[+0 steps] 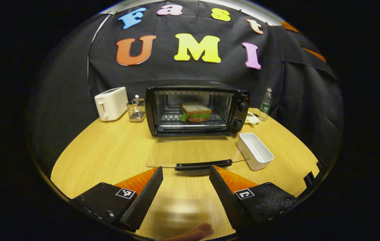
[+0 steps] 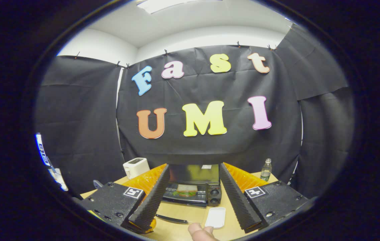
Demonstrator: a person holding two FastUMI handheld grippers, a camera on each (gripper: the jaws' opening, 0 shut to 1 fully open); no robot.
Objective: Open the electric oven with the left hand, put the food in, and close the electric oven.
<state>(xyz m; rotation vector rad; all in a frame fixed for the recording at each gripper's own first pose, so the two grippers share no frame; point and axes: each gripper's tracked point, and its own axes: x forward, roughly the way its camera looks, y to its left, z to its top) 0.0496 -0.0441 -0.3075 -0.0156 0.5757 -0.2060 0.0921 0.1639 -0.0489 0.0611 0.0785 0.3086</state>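
The layered sandwich [image 1: 195, 112] sits on the rack of the black electric oven [image 1: 196, 111], glass door [image 1: 195, 152] down flat, well beyond the left gripper [image 1: 185, 174] with jaws spread empty.

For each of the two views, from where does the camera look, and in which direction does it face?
Left gripper view: rides low over the table, facing the open oven with the sandwich inside; its open left gripper and a fingertip show below.
Right gripper view: held higher and farther back, tilted toward the wall; its open right gripper and a thumb show.
Shared: oven, toaster, bottle, white tray.
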